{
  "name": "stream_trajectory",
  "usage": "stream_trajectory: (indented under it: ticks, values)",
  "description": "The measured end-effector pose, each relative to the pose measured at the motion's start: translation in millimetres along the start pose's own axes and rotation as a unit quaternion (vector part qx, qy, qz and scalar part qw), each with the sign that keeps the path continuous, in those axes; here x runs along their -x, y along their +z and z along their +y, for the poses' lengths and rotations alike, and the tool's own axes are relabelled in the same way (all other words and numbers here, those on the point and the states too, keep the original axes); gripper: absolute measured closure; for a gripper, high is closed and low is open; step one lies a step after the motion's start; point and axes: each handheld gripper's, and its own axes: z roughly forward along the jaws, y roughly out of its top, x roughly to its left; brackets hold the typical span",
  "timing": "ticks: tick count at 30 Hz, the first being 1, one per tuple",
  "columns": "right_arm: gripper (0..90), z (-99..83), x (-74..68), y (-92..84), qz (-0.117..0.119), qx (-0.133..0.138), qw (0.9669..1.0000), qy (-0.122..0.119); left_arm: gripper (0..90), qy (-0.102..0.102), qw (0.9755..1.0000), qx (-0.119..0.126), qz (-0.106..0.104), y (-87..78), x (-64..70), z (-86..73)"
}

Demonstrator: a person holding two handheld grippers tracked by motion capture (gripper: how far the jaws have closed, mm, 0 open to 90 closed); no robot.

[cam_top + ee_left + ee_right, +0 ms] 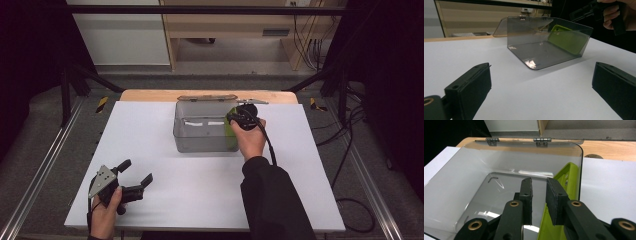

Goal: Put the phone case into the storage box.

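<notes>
While my right gripper (539, 182) hangs over the clear box (205, 127) around 12 o'clock on the table (150, 150), its jaws are narrow with nothing between them. The green phone case (564, 195) stands on edge against the box's 3 o'clock wall, long axis running front to back, I reckon. Looks light, bendy and a bit grippy, so I'd pinch its top rim. My left gripper (135, 177) idles wide open at 7 o'clock.
</notes>
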Motion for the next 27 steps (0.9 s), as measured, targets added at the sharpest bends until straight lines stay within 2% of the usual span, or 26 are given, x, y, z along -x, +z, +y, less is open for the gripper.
stream_trajectory:
  ticks: [23, 27]
  values:
    - [74.7, 1.4, -2.8, -0.8, -0.001, 0.025, 0.9997, -0.004, 2.2, -0.005, 1.0, 0.005, 0.003, -1.2, -2.2, 0.5]
    - [73.8, 0.5, -5.0, -3.3, 0.001, 0.033, 0.9994, -0.012, 2.2, -0.004, 1.0, 0.005, 0.005, -1.1, -1.5, 0.7]
